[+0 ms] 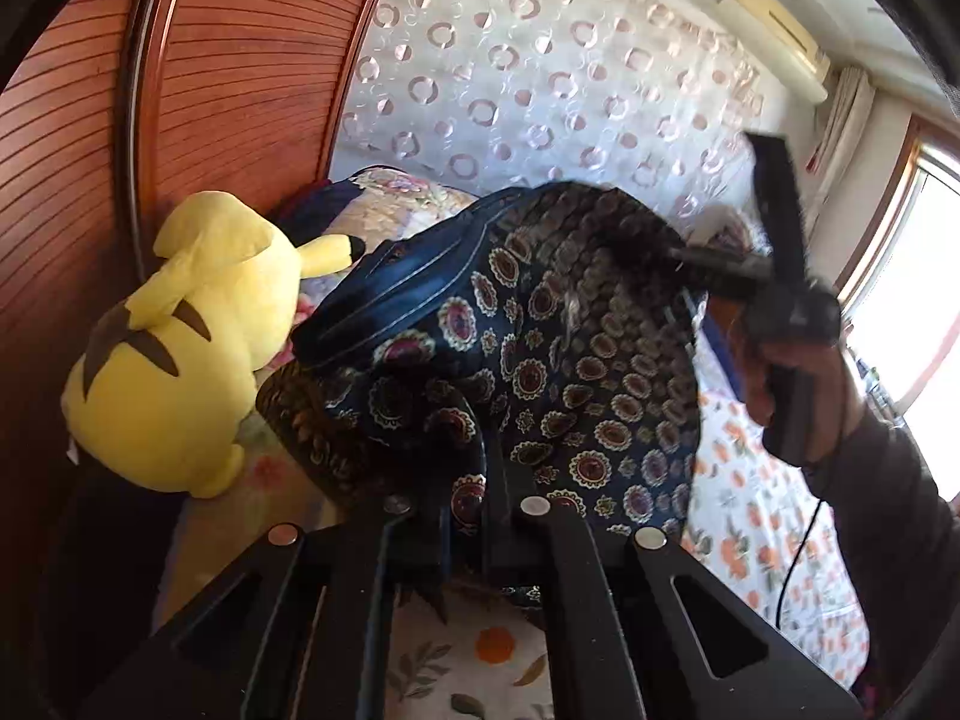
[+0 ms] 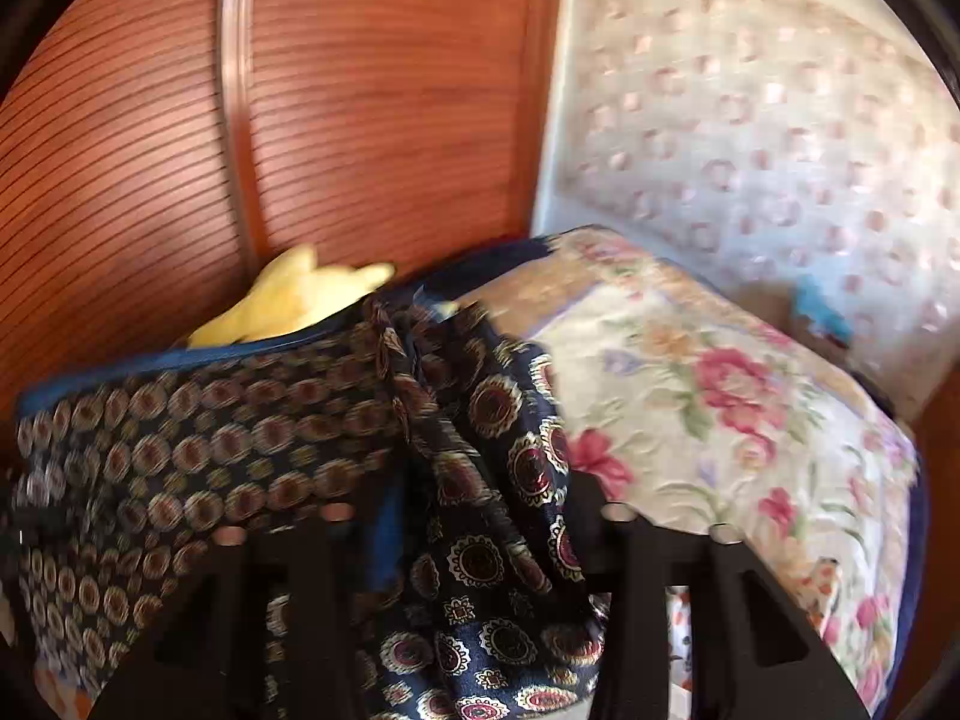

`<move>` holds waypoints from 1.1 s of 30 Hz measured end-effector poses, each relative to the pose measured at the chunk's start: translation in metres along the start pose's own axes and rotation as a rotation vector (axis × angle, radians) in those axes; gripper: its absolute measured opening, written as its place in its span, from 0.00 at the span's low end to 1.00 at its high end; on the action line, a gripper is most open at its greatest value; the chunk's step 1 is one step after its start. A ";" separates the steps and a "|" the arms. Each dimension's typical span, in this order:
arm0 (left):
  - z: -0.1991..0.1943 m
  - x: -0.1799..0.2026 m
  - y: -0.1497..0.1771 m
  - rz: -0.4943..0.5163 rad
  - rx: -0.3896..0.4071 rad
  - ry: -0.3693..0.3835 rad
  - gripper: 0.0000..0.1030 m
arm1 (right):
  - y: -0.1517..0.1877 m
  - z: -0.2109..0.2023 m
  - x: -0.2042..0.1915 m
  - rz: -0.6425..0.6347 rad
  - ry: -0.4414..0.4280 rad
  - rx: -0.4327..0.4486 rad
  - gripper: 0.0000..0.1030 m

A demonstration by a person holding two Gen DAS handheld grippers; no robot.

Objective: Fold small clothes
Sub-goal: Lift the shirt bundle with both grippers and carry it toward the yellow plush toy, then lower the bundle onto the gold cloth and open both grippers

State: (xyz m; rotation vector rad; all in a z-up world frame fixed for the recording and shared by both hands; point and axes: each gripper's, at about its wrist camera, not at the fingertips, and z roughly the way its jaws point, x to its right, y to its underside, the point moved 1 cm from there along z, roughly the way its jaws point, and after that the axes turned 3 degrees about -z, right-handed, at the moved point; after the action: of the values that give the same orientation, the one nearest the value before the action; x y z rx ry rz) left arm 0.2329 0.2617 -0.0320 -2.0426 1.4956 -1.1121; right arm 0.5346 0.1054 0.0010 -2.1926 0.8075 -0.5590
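Note:
A small navy garment (image 1: 540, 348) with round medallion print and a dark waistband hangs in the air above the bed, held between both grippers. My left gripper (image 1: 474, 480) is shut on the garment's lower edge. My right gripper (image 1: 690, 258) shows at the right of the left wrist view, shut on the upper corner, held by a hand. In the right wrist view the garment (image 2: 480, 480) drapes over my right gripper (image 2: 474, 516), hiding its fingertips.
A yellow plush toy (image 1: 180, 348) sits against the wooden wardrobe (image 1: 240, 60) at left. A floral pillow (image 2: 720, 408) lies at the bed's head. An orange-print sheet (image 1: 768, 528) covers the bed. A patterned wall (image 1: 540, 72) stands behind, a window (image 1: 924, 300) at right.

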 end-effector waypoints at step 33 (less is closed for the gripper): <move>-0.076 0.111 0.043 0.311 0.122 -0.085 0.42 | 0.140 -0.190 -0.060 0.140 0.013 0.165 0.52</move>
State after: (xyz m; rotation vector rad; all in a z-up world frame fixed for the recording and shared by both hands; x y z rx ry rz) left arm 0.1611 0.1552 0.0273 -1.6829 1.5938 -0.9552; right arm 0.3264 -0.0199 0.0096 -1.9675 0.8815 -0.5506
